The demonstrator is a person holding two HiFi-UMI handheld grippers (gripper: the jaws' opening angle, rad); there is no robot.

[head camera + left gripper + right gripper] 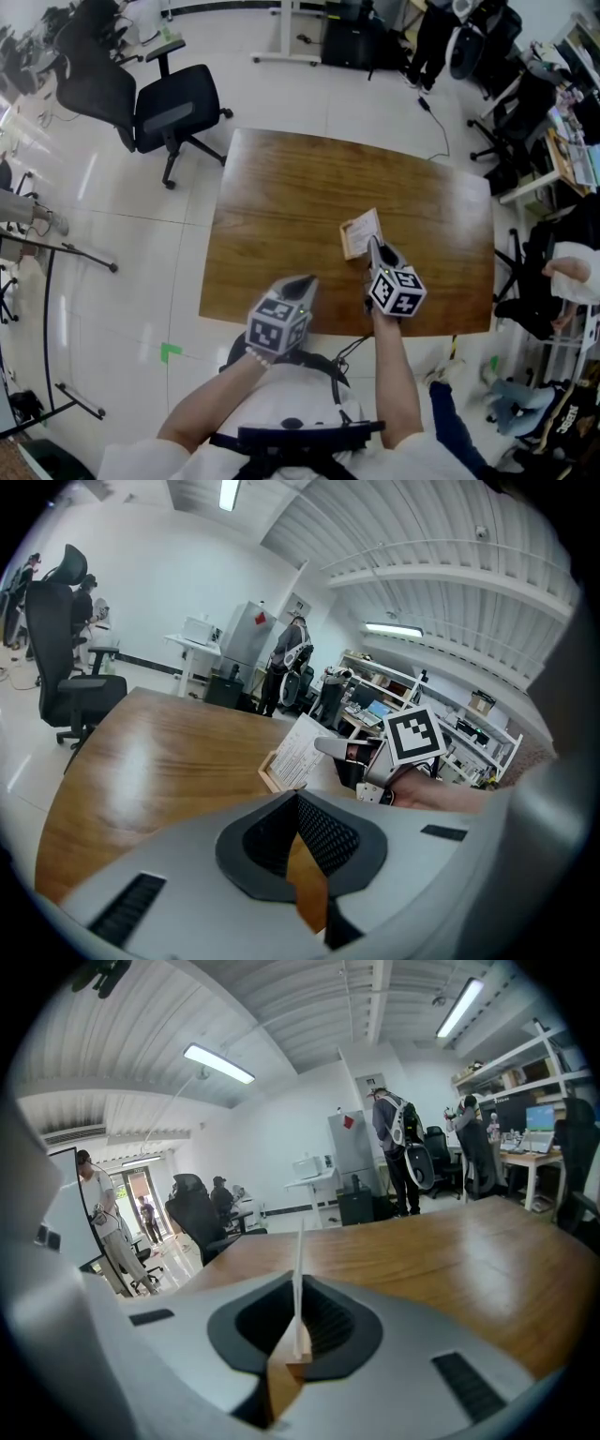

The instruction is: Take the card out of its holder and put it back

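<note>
Right of centre on the bench (pixel 281 187): the card (pixel 364 227) stands in its wooden holder (pixel 349 247), leaning a little, with its printed face towards the lower left of the head view.
Right hand-held gripper (pixel 375 246): my jaws are drawn in to a narrow gap and pinch the card. In the right gripper view it rises edge-on, straight up from between them.
Grip point: I hold the card by its side edge at the lower right of the card in the head view. In the left gripper view my jaw tip touches the card's right side, just above the holder.
Left hand-held gripper (pixel 305 281): the jaws are together with nothing between them. It hovers over the bench's near edge, to the lower left of the card and well apart from it.
Nearer hand: the right, which is on the card. The left is out of reach of both card and holder.
Seating: the card's bottom edge looks to be in the slot, with a pale end of the holder showing just under my right jaws. I cannot tell how deep it sits.
Deciding relation: the slot runs along the card's lower edge, and the card's plane lines up with my right jaws.
Next move, as I judge it: the card should travel within that plane, upward in the right gripper view, since a sideways pull would likely drag the light holder.
</note>
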